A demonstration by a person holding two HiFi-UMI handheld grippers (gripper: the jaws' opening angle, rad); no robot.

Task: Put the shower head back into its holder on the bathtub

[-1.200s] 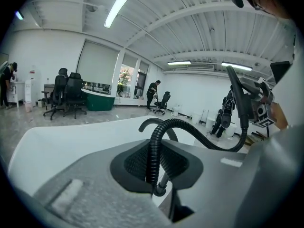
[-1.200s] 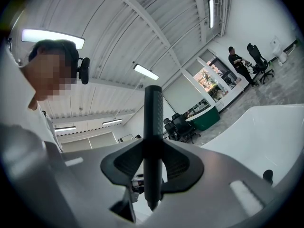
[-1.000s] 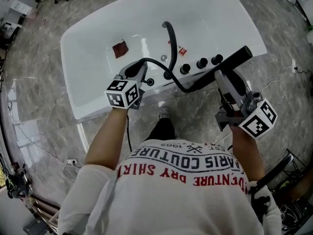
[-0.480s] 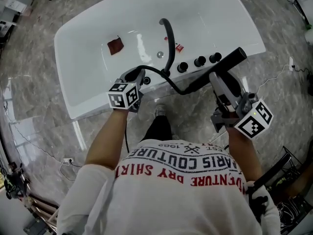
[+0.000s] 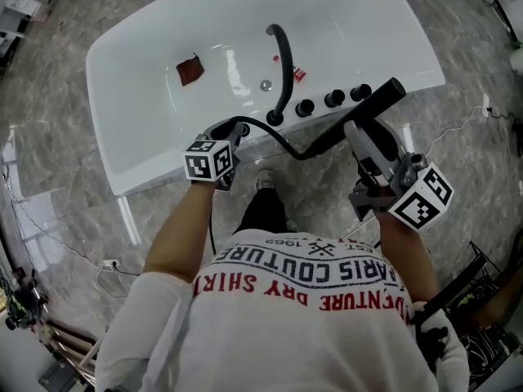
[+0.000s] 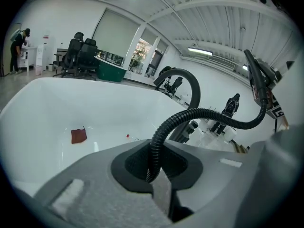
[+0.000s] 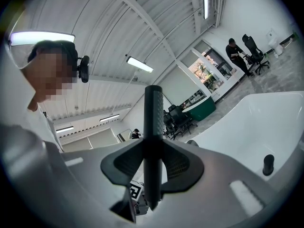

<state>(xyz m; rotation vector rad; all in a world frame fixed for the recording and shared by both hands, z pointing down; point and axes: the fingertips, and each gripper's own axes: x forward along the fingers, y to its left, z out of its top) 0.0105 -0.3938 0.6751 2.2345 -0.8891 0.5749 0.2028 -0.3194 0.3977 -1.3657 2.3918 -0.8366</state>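
The black stick-shaped shower head (image 5: 372,107) hangs over the white bathtub's (image 5: 147,153) near rim, and my right gripper (image 5: 360,129) is shut on it. In the right gripper view the shower head (image 7: 153,141) stands upright between the pads. Its black ribbed hose (image 5: 282,144) curves left to my left gripper (image 5: 227,128), which is shut on the hose (image 6: 156,146) close above the rim. The left gripper hides the rim there, so I cannot make out the holder.
A black arched faucet (image 5: 280,60) and three black knobs (image 5: 334,98) sit on the tub's near rim. A red cloth (image 5: 190,69) and a small red item (image 5: 299,74) lie in the tub by the drain (image 5: 265,85). Marble floor surrounds the tub.
My left gripper has sunk toward the tub's near rim, taking the hose with it. The right gripper has come down slightly with the shower head.
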